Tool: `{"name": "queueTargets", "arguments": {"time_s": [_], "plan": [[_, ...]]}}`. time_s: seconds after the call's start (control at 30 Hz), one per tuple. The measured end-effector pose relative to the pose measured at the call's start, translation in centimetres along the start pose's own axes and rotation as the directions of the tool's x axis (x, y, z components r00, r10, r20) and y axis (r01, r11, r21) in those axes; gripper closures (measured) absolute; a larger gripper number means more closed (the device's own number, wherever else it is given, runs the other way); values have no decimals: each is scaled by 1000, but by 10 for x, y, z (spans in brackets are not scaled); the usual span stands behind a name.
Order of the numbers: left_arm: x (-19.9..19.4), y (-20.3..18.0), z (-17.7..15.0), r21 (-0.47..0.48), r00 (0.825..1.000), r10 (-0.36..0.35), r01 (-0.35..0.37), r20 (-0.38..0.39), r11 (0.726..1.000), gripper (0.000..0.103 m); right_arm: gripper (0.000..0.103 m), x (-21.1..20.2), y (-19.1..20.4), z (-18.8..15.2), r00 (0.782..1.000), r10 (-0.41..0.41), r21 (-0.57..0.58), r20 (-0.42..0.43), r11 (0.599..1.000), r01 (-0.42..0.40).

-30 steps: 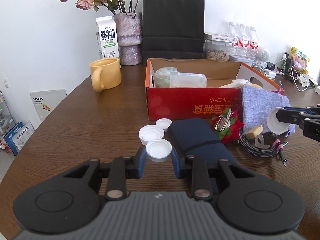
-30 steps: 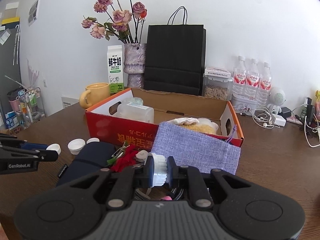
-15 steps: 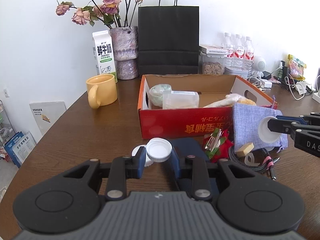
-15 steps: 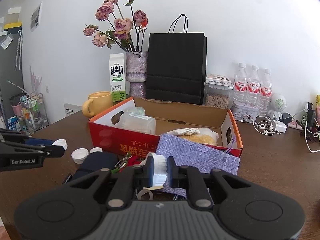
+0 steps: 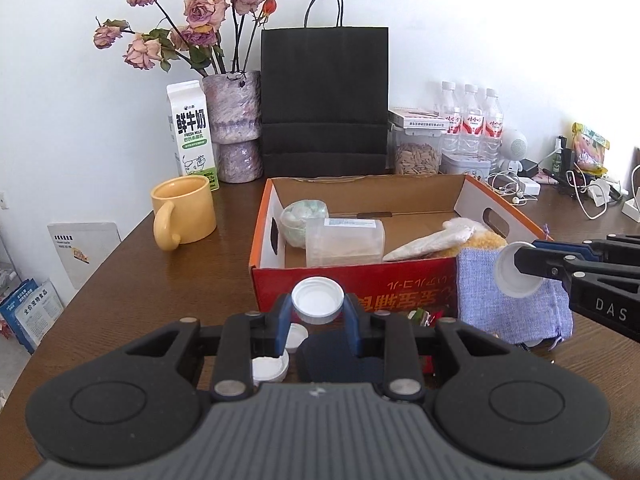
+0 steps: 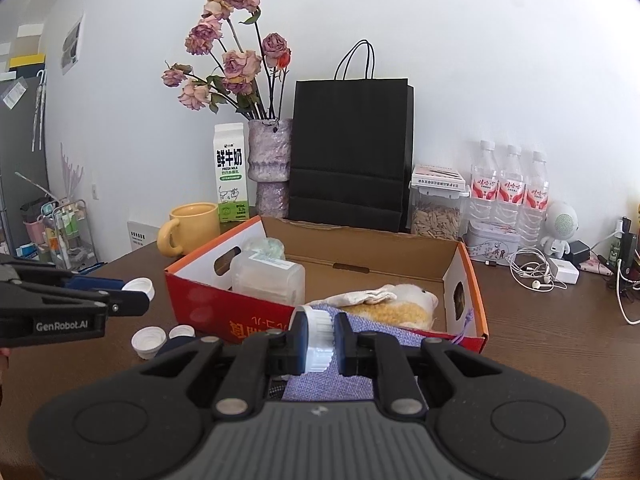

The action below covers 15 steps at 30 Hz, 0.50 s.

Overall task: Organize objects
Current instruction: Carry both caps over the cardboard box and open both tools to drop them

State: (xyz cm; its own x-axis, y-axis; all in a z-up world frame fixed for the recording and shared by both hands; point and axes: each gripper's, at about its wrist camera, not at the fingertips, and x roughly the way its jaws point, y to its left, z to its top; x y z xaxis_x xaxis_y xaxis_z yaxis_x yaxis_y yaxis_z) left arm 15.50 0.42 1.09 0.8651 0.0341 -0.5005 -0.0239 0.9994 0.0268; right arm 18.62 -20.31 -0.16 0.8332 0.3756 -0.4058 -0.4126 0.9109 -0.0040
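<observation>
Pouch (image 5: pixel 336 360) mostly hidden behind left hand-held gripper (image 5: pixel 318 318)

Behind the black paper bag's (image 5: pixel 324 100) left side, a vase of dried roses (image 5: pixel 234 128) is seen; a milk carton (image 5: pixel 191 134) and yellow mug (image 5: pixel 185 212) are set left of it.

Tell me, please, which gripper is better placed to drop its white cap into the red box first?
Right, probably: the right gripper holds its cap at the red box front rim; the left gripper sits farther back.
</observation>
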Motion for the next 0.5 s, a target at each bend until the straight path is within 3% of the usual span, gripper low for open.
{"name": "queueTargets", "arguments": {"time_s": [0.5], "plan": [[41, -18, 38, -11, 999, -32, 33, 39, 999, 74, 90, 40, -14, 29, 999, 13, 2, 46, 1000, -13]]}}
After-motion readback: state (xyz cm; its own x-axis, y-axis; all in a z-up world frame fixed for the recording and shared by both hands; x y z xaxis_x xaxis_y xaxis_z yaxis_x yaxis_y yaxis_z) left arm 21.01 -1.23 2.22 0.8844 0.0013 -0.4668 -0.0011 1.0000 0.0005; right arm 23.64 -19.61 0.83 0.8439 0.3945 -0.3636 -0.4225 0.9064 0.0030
